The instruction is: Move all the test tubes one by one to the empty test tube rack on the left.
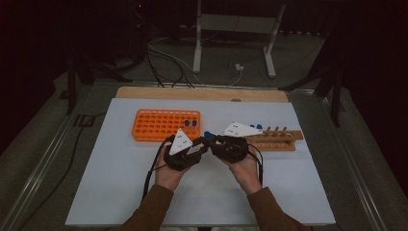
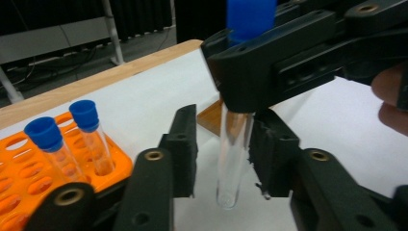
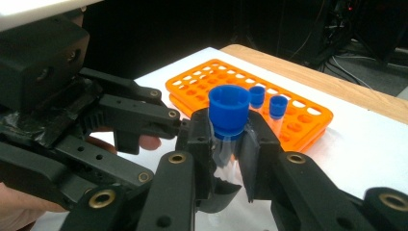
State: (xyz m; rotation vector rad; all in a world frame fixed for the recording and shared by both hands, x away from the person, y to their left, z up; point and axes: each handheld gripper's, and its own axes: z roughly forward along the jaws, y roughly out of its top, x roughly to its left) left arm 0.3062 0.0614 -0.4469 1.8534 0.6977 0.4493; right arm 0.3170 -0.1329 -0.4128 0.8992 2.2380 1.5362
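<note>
A clear test tube [image 2: 233,159] with a blue cap [image 3: 229,108] hangs upright over the white board. My right gripper [image 3: 230,122] is shut on it just under the cap; from above it shows at the middle of the table [image 1: 211,138]. My left gripper [image 2: 227,120] reaches in from the left [image 1: 202,143] and brackets the tube's lower half. One pad lies against the glass and a gap shows on the other side, so it stands open around the tube. The tube's rounded bottom hangs free.
An orange rack [image 1: 159,126] with many holes lies at the left; two blue-capped tubes [image 2: 48,134] [image 2: 85,115] stand in its right end. A wooden rack [image 1: 279,139] with pegs lies at the right, behind my right hand. The white board [image 1: 120,192] rests on a wooden table.
</note>
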